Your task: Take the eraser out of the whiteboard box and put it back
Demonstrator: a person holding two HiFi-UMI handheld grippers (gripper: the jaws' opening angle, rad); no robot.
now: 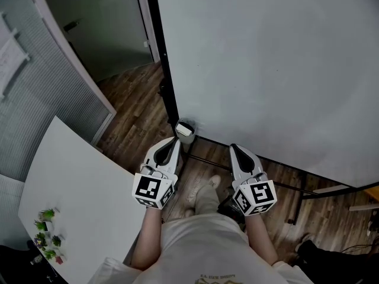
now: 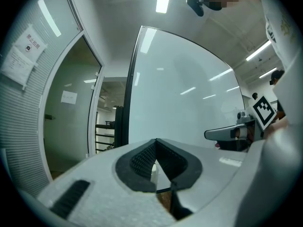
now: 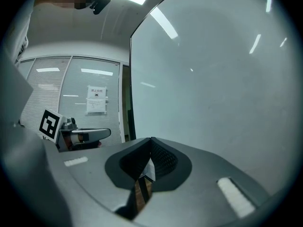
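While the left gripper (image 1: 174,141) and right gripper (image 1: 234,149) clench empty fingers, a whiteboard (image 1: 266,70) stands on the wood floor (image 1: 135,108) near a white desk (image 1: 77,182).

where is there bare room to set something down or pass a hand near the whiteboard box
The white table is bare except for small plants at one edge. The wood floor between table and whiteboard is open. Crowded: around the whiteboard box, where the left gripper shows right beside it and the right gripper nearby.
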